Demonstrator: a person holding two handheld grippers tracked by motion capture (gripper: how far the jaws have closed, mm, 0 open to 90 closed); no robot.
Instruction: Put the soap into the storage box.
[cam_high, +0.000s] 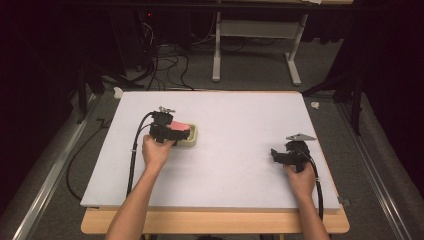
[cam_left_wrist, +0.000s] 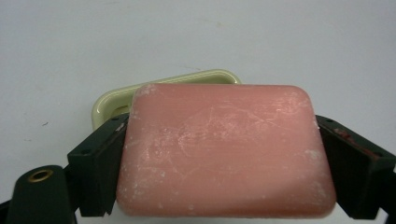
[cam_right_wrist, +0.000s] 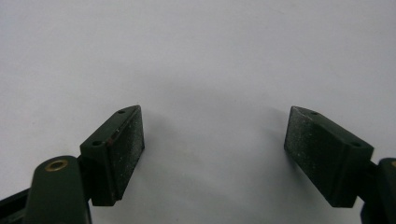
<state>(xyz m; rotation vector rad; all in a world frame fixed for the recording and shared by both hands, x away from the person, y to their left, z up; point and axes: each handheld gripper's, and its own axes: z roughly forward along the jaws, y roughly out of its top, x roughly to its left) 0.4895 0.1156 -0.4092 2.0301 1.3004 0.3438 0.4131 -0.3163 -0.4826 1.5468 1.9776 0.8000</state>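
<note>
High view first, from the left: my left gripper (cam_high: 167, 131) pinches a pink rectangular bar of soap (cam_left_wrist: 226, 149) by its two short ends, just above a cream plastic soap dish (cam_left_wrist: 112, 105) on the white tabletop (cam_high: 240, 130). Well apart, on the right, my right gripper (cam_high: 279, 156) rests with jaws spread, nothing between them.
</note>
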